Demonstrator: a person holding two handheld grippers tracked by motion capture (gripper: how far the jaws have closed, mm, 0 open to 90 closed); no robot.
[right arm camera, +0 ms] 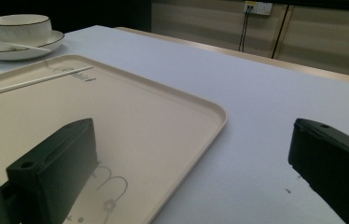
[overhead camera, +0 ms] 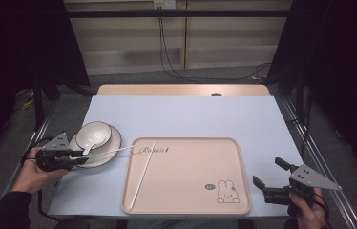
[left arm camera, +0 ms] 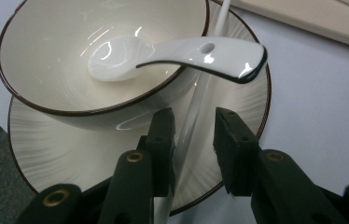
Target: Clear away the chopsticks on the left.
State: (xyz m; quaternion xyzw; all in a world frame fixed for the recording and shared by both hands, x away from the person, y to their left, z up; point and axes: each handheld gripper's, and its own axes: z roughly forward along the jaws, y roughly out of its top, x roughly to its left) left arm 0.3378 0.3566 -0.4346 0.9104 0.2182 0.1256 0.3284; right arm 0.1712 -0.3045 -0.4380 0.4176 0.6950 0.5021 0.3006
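Chopstick (left arm camera: 189,123) lower end hidden behind left gripper (left arm camera: 193,140), fingers apart astride it; right gripper (overhead camera: 269,179) fingers wide.

A lab-like recording space is suggested: a pale surface (overhead camera: 191,114) is set between dark curtains (overhead camera: 339,57), with cables (overhead camera: 172,67) hung from a wall socket (overhead camera: 163,4) beyond its far edge and grey carpet (overhead camera: 133,78) laid below.

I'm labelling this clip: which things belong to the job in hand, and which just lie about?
In the job: left gripper, jaws around one white chopstick lying across the plate; second chopstick in the tray.

Lying about: bowl, spoon, idle right gripper, wall cables.
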